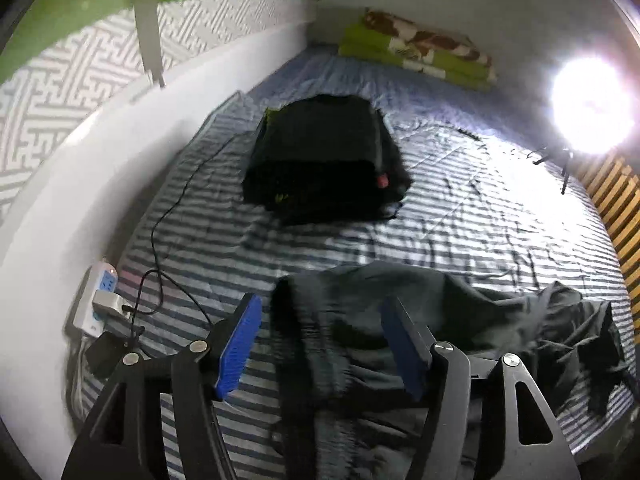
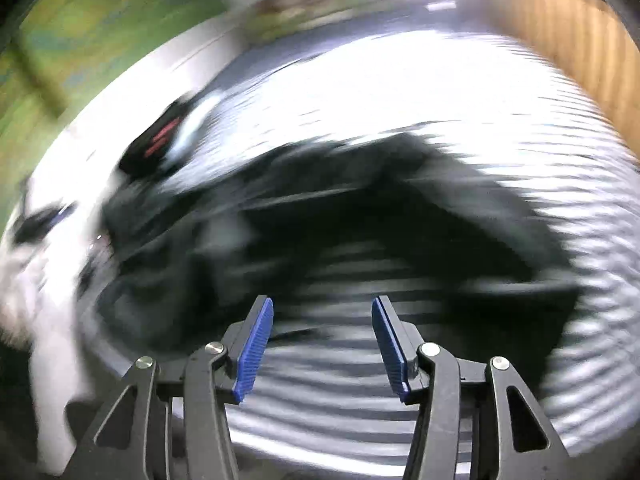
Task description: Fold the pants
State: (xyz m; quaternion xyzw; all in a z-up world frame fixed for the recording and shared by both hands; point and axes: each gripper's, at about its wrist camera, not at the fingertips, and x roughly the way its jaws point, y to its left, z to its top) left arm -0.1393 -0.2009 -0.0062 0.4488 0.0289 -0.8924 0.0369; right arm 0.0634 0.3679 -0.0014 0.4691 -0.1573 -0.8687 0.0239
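Dark grey pants [image 1: 460,312] lie crumpled on the striped bed sheet [image 1: 440,208], close in front of my left gripper [image 1: 320,300]. Its blue pads stand wide apart, so it is open. A blurred dark strip of the pants hangs or lies in the gap, and neither pad presses on it. The right wrist view is heavily smeared. There my right gripper [image 2: 322,300] is open over the striped sheet [image 2: 400,100] with nothing between its pads. The dark pants [image 2: 360,220] spread just beyond its fingertips.
A pile of folded dark clothes [image 1: 324,156] sits mid-bed. A folded green and brown blanket [image 1: 416,48] lies at the far end. A power strip [image 1: 96,300] with a black cable [image 1: 176,200] lies by the white wall on the left. A bright lamp [image 1: 592,104] and wooden slats [image 1: 616,200] are on the right.
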